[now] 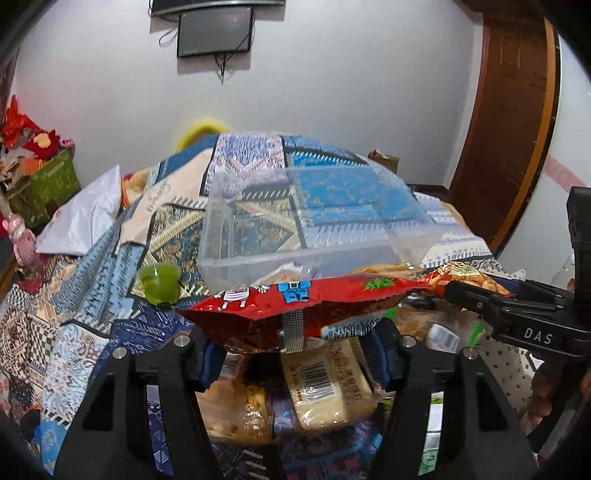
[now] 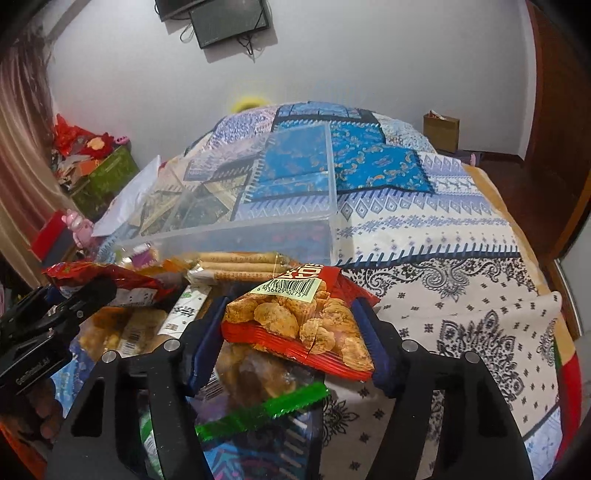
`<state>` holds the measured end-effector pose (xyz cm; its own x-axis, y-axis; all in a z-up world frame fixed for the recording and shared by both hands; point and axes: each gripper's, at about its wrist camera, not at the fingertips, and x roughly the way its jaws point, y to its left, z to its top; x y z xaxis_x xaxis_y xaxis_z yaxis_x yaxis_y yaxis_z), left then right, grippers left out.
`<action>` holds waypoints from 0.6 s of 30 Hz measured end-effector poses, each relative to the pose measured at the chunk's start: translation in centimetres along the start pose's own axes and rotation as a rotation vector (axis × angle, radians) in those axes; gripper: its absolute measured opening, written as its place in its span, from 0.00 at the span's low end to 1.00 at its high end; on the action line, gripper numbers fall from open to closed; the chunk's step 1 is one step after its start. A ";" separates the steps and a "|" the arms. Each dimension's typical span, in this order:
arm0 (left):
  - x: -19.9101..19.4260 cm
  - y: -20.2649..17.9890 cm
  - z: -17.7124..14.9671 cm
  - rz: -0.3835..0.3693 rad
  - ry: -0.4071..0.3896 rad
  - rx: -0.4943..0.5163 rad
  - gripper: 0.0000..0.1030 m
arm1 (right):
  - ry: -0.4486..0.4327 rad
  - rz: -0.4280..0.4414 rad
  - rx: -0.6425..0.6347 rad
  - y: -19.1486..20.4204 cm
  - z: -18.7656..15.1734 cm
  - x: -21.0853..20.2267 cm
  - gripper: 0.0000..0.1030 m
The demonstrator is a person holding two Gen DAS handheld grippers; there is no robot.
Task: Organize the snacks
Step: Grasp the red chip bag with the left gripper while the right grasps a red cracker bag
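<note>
My left claw (image 1: 295,354) pinches a red crinkled snack bag (image 1: 295,306) lying crosswise; my right claw (image 2: 295,332) clamps a red chip packet (image 2: 306,325), barcode 6936429402757 pointing away.

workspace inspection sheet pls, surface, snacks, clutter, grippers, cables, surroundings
surface: patchwork bedspread.
job's things: clear plastic bin, empty; red snack bag; chip packet; loose snack pile.
clutter: green jelly cup; white bag.
grippers: left hand-held gripper shut on the red snack bag; right hand-held gripper shut on the chip packet.
cables: dangling under wall screen.
surroundings: wooden door; green box.
</note>
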<state>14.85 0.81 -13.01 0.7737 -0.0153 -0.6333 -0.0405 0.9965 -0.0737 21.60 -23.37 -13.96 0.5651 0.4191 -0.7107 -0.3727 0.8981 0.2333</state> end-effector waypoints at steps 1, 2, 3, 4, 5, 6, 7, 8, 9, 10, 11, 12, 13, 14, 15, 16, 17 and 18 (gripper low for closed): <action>-0.4 0.0 0.1 -0.003 -0.006 0.000 0.60 | -0.007 -0.001 -0.002 0.1 0.1 -0.3 0.62; -0.8 0.0 0.3 -0.006 -0.011 -0.002 0.60 | -0.017 -0.003 -0.006 0.2 0.1 -0.7 0.62; -1.1 0.0 0.4 -0.008 -0.014 -0.006 0.60 | -0.027 -0.006 -0.010 0.3 0.2 -1.1 0.62; -1.6 0.1 0.6 -0.012 -0.021 -0.011 0.60 | -0.036 -0.007 -0.014 0.4 0.3 -1.5 0.62; -2.0 0.1 0.7 -0.015 -0.027 -0.015 0.60 | -0.046 -0.008 -0.017 0.5 0.4 -1.9 0.62; -2.4 0.2 0.9 -0.017 -0.035 -0.018 0.60 | -0.054 -0.009 -0.019 0.6 0.4 -2.2 0.62; -2.8 0.2 1.1 -0.015 -0.046 -0.019 0.60 | -0.067 -0.007 -0.021 0.7 0.6 -2.7 0.62; -3.2 0.2 1.2 -0.016 -0.056 -0.017 0.60 | -0.079 -0.004 -0.023 0.8 0.7 -3.1 0.62; -3.5 0.1 1.4 -0.019 -0.066 -0.016 0.60 | -0.090 -0.003 -0.023 0.8 0.8 -3.5 0.62; -4.0 0.1 1.7 -0.021 -0.080 -0.013 0.60 | -0.105 0.000 -0.021 0.9 1.0 -3.9 0.62; -4.4 0.1 2.0 -0.019 -0.090 -0.012 0.60 | -0.114 0.004 -0.021 0.9 1.2 -4.2 0.62; -4.6 0.1 2.1 -0.019 -0.097 -0.012 0.60 | -0.125 0.013 -0.019 1.1 1.5 -4.5 0.62; -4.9 0.2 2.6 -0.021 -0.108 -0.016 0.60 | -0.134 0.021 -0.018 1.1 1.8 -4.7 0.62; -5.1 0.3 2.8 -0.022 -0.114 -0.019 0.60 | -0.145 0.029 -0.017 1.2 2.1 -4.9 0.62; -5.3 0.3 3.1 -0.023 -0.122 -0.021 0.60 | -0.154 0.033 -0.020 1.4 2.3 -5.0 0.62; -5.4 0.4 3.5 -0.022 -0.132 -0.023 0.60 | -0.162 0.034 -0.024 1.6 2.5 -5.2 0.62; -5.5 0.5 3.9 -0.014 -0.144 -0.022 0.60 | -0.171 0.036 -0.028 1.7 2.7 -5.3 0.62; -5.4 0.5 4.3 -0.005 -0.151 -0.022 0.60 | -0.177 0.038 -0.033 2.0 3.0 -5.3 0.62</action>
<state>13.35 1.77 -6.34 0.8602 -0.0061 -0.5100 -0.0489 0.9943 -0.0944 20.05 -23.39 -7.79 0.6693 0.4724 -0.5735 -0.4187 0.8774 0.2341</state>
